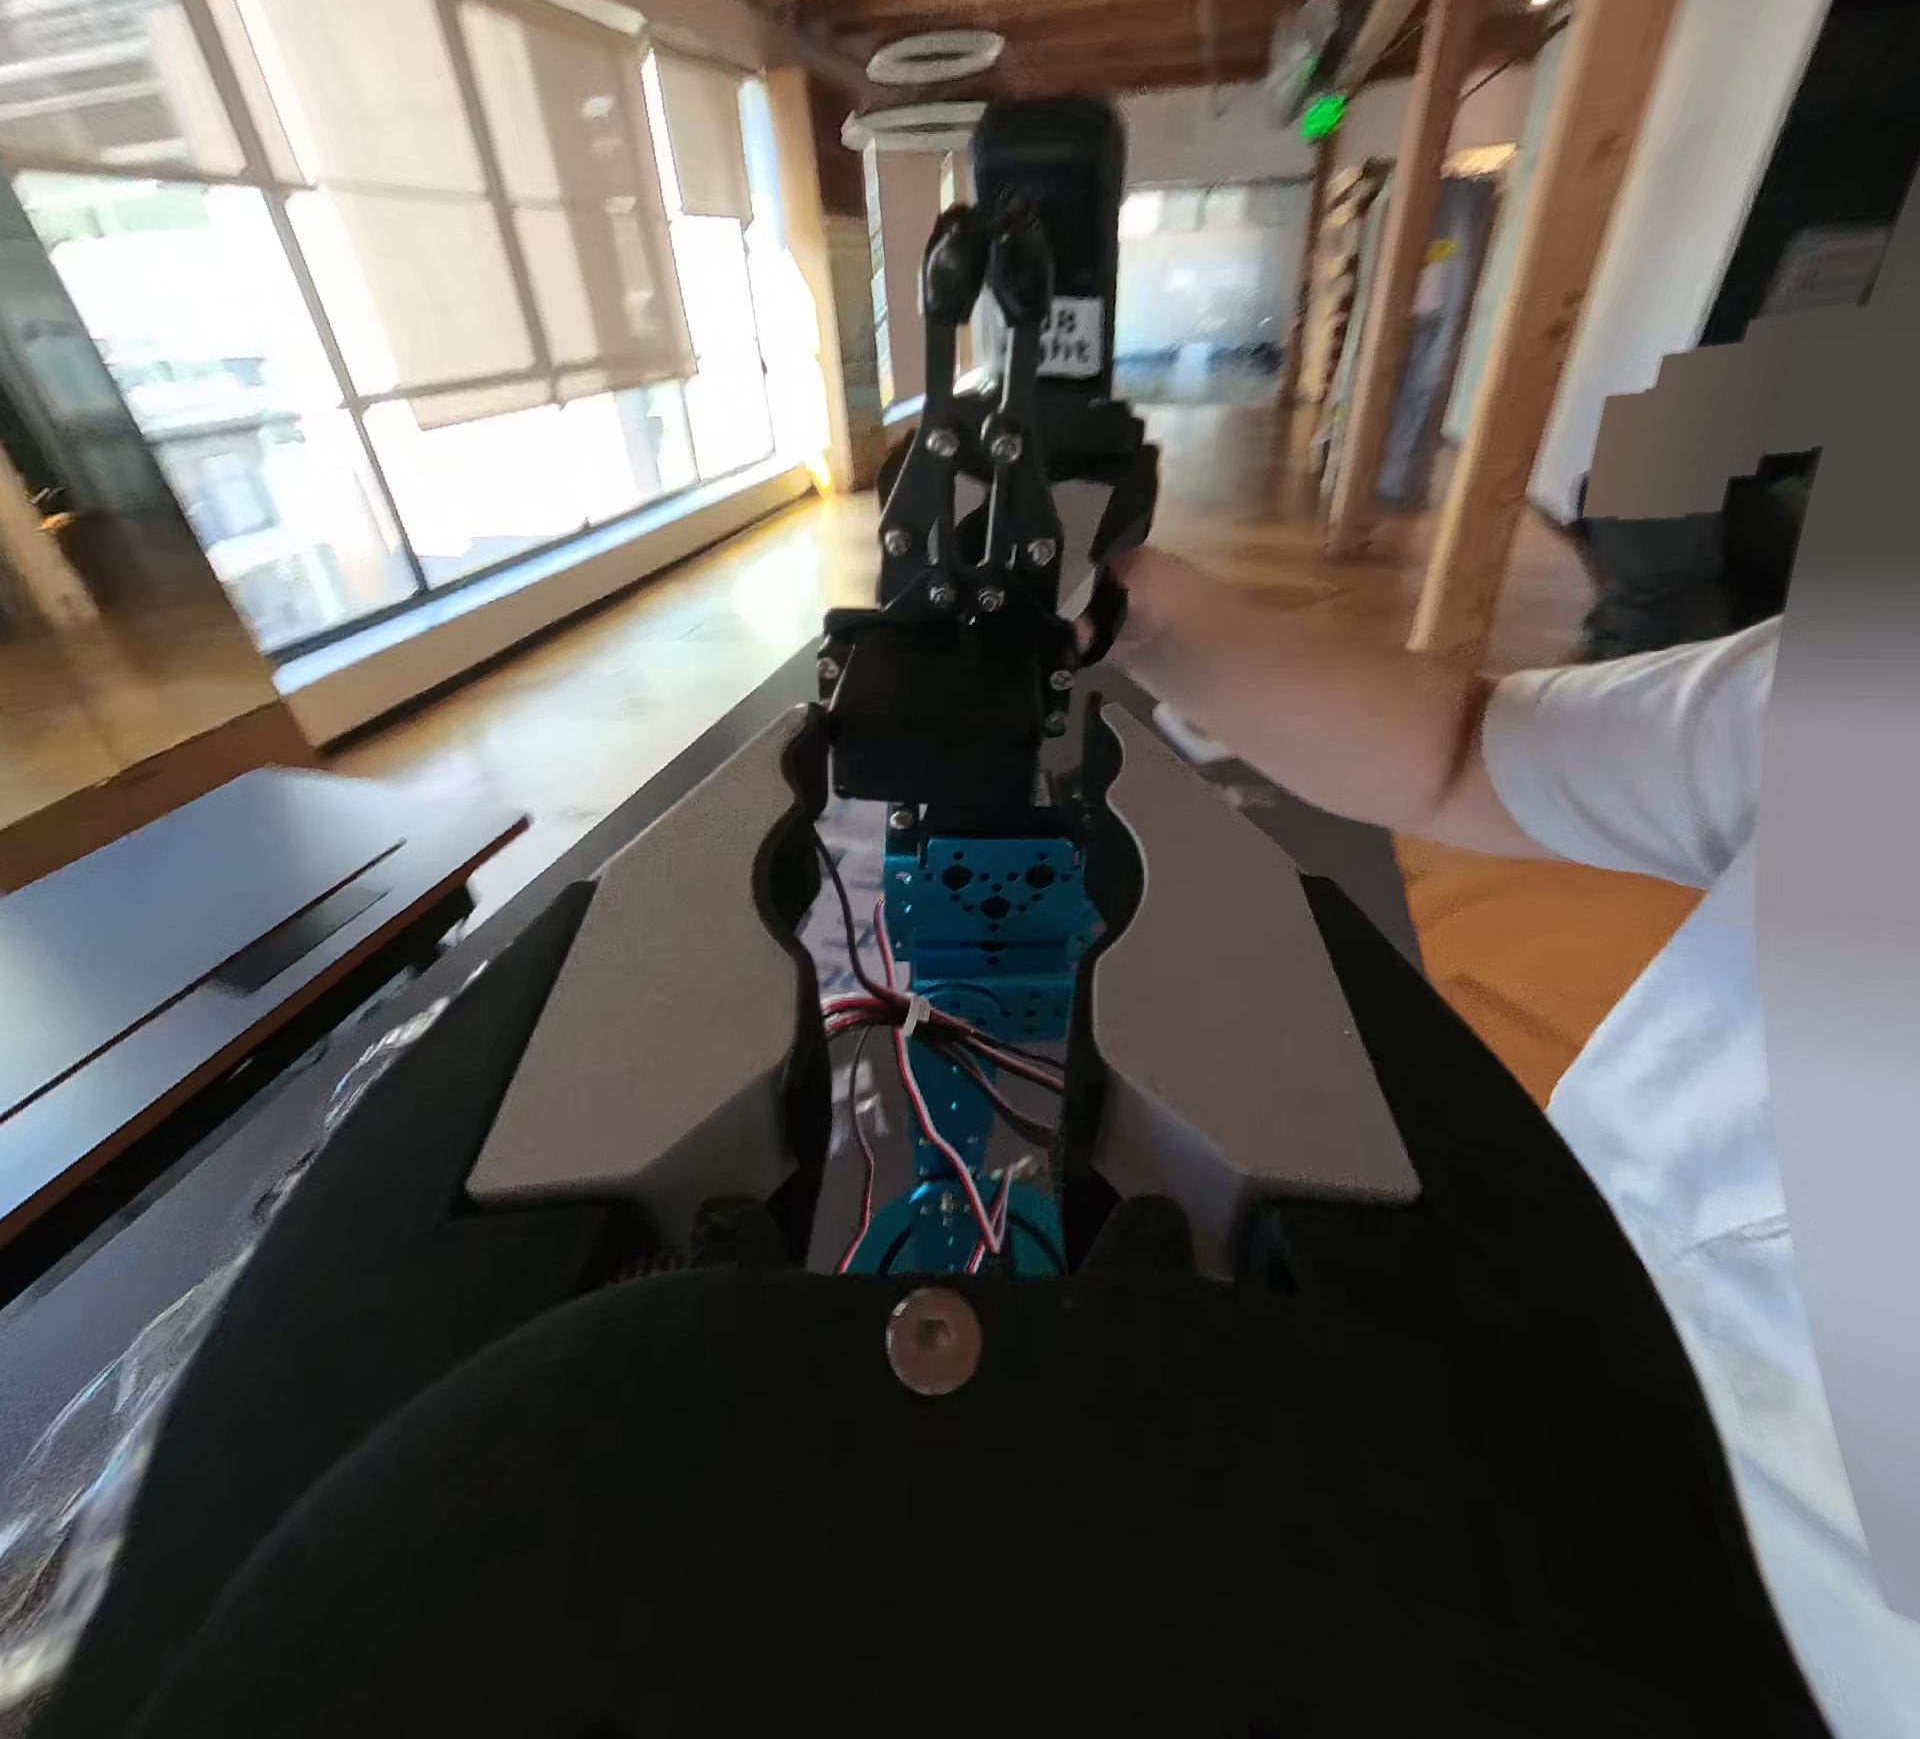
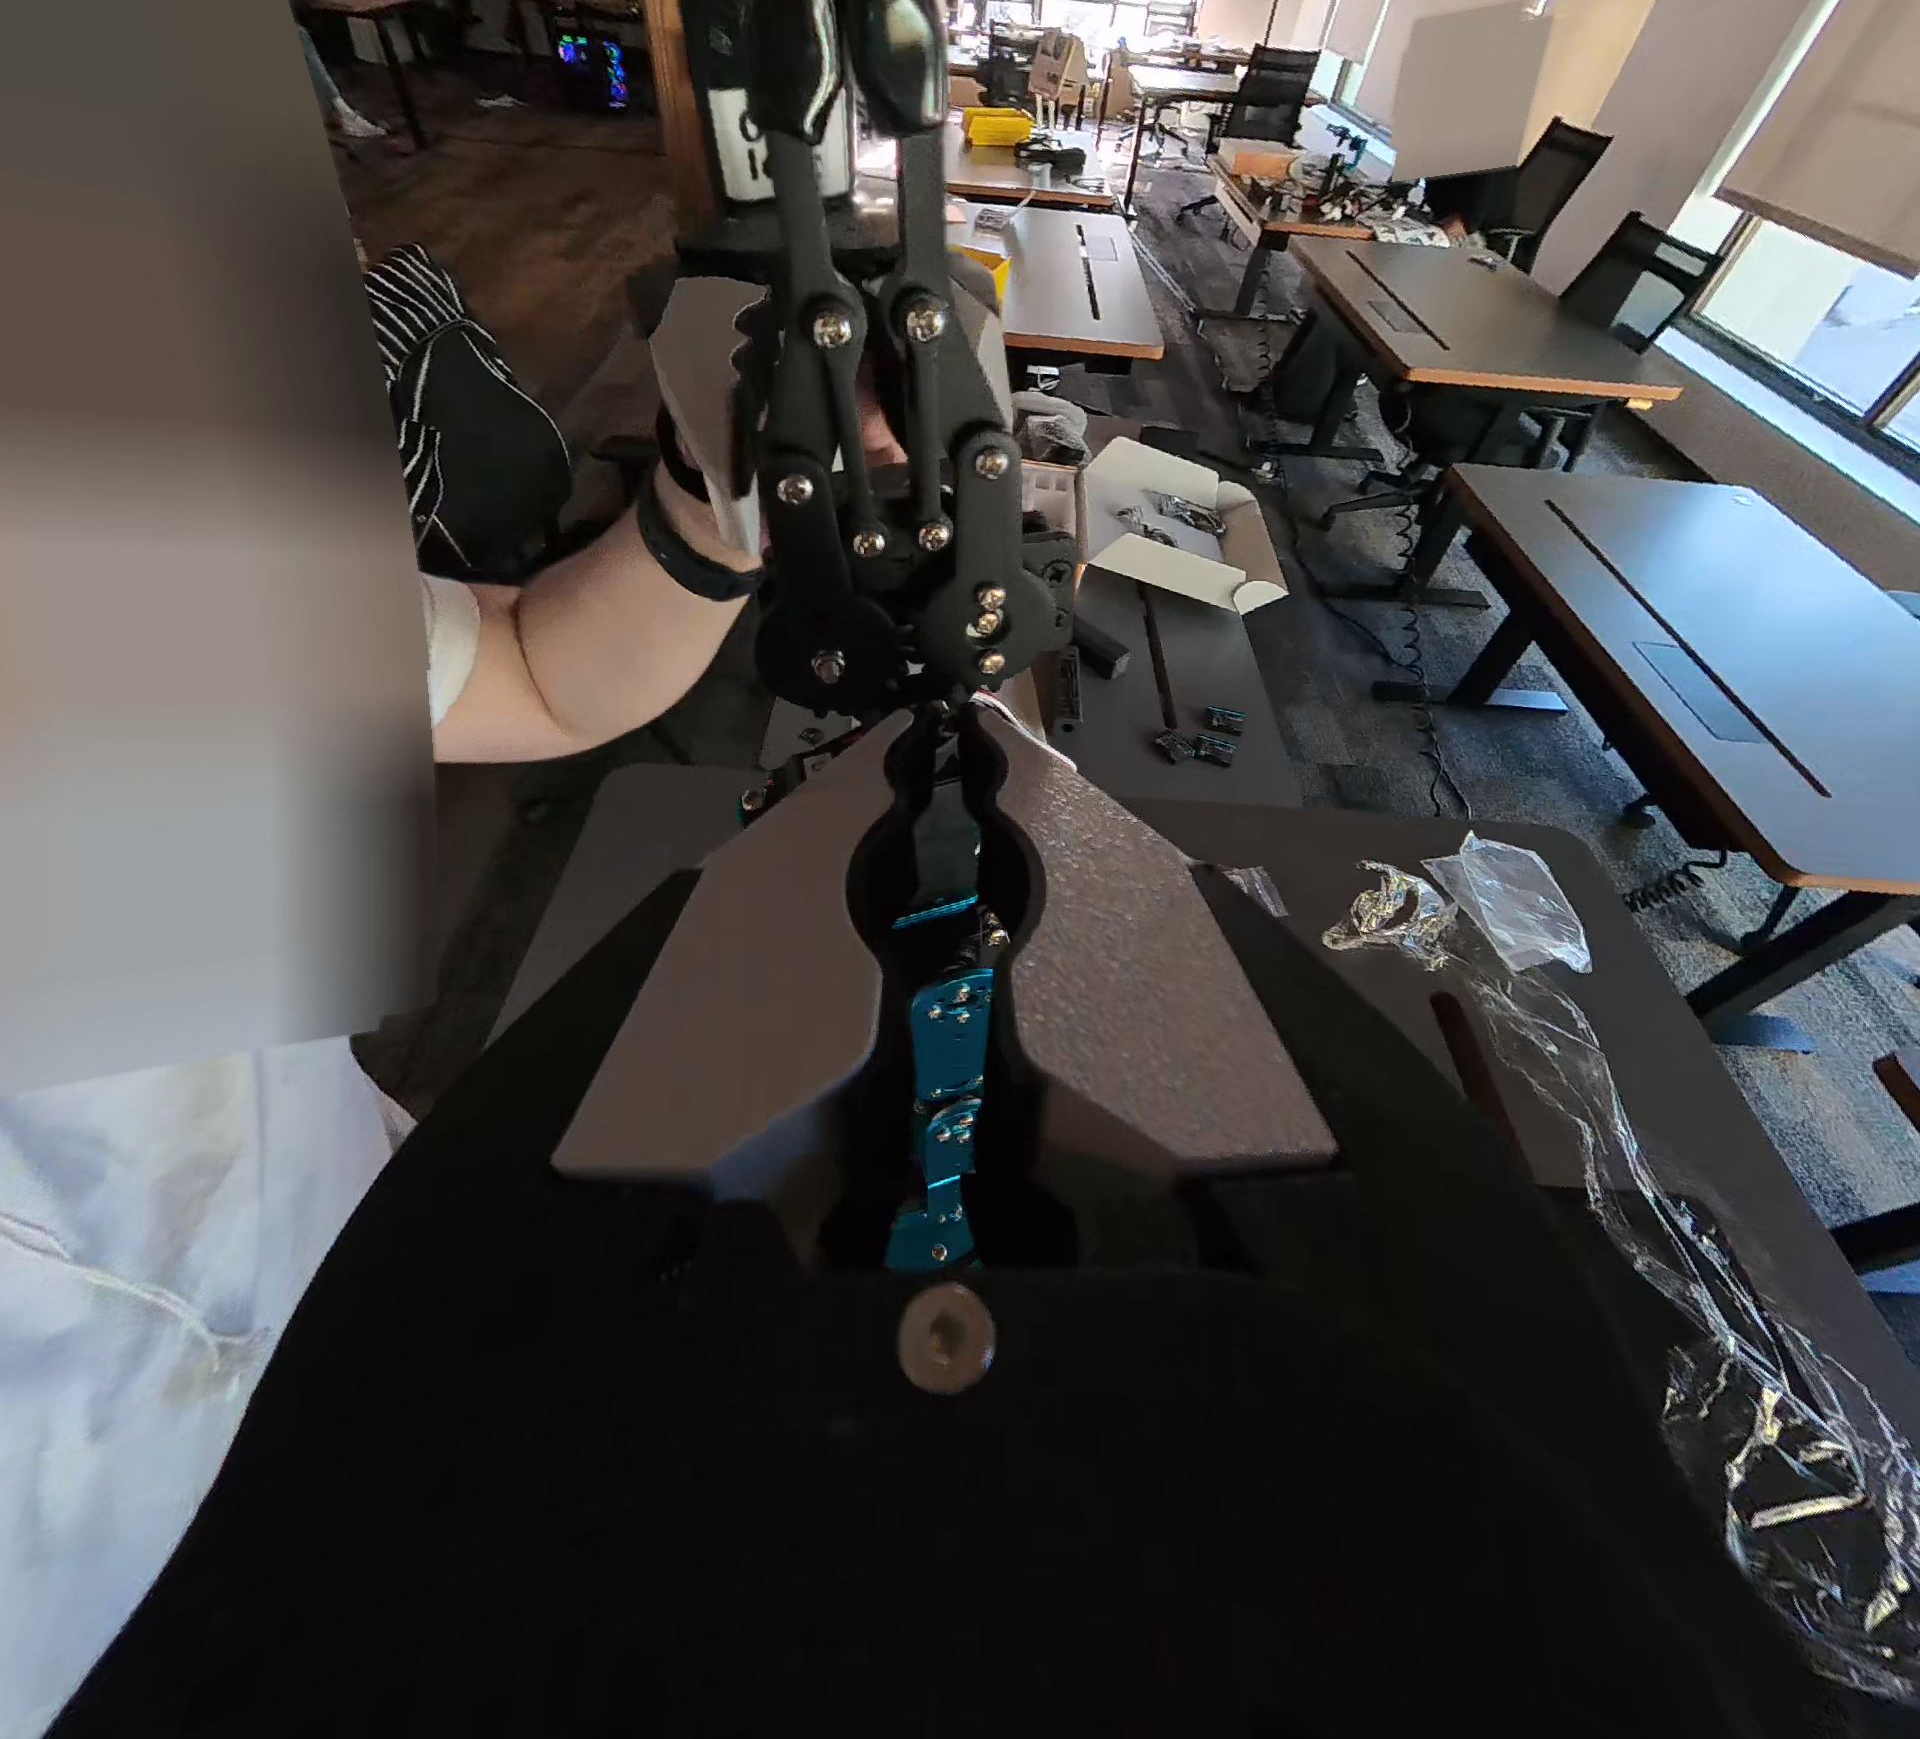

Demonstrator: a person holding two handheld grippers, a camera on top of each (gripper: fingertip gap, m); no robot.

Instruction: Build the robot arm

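Note:
A small robot arm with blue metal brackets [image 1: 977, 920], red, white and black wires, and a black two-finger claw [image 1: 977, 276] stands upright between both grippers. My left gripper [image 1: 951, 733] is shut on it, grey pads on either side of its black servo and blue brackets. My right gripper [image 2: 940, 744] is shut on the same arm's blue brackets [image 2: 945, 1024], just below the claw's geared base [image 2: 894, 640]. The claw's glossy tips [image 2: 842, 37] are nearly together. Each view shows the other gripper [image 1: 1060, 401] [image 2: 717, 380] beyond the claw, held by a hand [image 1: 1278, 702].
A dark desk [image 2: 1351, 1118] lies below with crumpled clear plastic wrap [image 2: 1507, 920]. An open white box [image 2: 1174, 526] and small parts sit farther off. Rows of dark desks [image 2: 1704, 609] and chairs stand at right. Another desk [image 1: 187, 920], windows and wooden posts [image 1: 1538, 255] surround. Some 5 centimeters of space lies between my two pairs of fingers.

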